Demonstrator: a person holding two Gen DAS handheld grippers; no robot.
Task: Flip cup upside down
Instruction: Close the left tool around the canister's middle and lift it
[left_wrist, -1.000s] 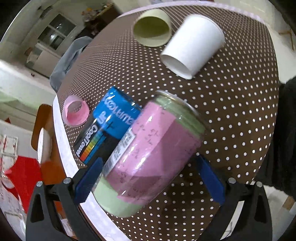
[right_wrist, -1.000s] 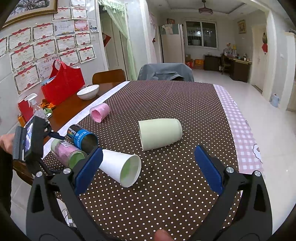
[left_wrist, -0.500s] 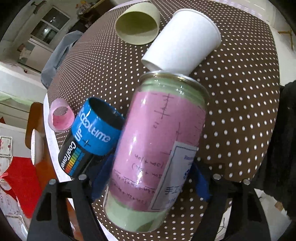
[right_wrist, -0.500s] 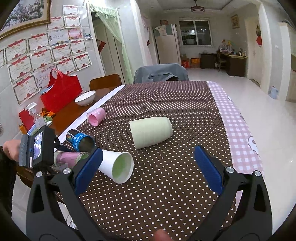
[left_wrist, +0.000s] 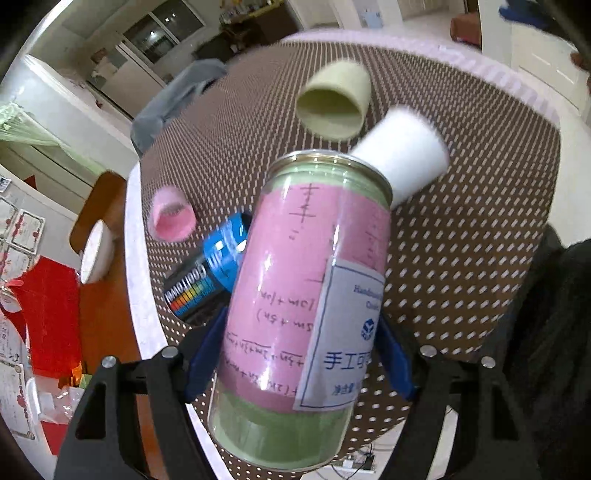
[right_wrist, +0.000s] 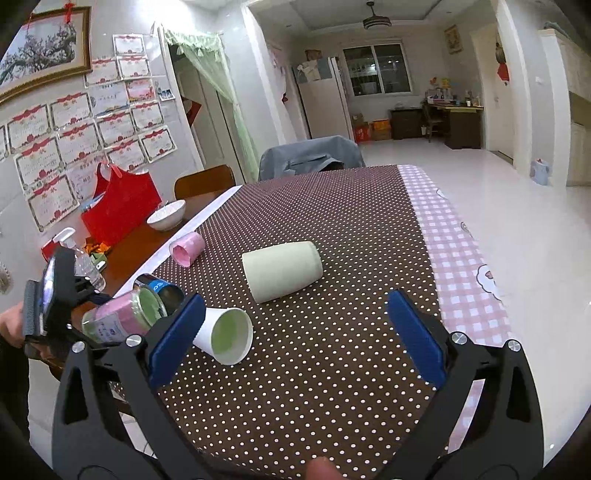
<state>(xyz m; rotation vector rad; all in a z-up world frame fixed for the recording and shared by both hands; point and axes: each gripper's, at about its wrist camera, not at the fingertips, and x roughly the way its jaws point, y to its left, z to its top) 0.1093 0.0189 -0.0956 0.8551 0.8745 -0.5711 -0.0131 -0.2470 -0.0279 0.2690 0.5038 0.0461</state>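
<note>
My left gripper is shut on a clear cup lined with pink and green paper, held tilted above the table's near left corner; it also shows in the right wrist view. A white paper cup, a pale green cup, a blue and black cup and a small pink cup lie on their sides on the brown dotted tablecloth. My right gripper is open and empty, above the table's near edge, the white cup by its left finger.
A white bowl, a red bag and a spray bottle stand on the bare wood at the left. A chair with a grey cover is at the far end. The table's right edge has a pink checked border.
My left gripper has closed on the pink and green cup, lifted it off the table and turned it more upright. The right gripper has risen slightly and stayed open.
</note>
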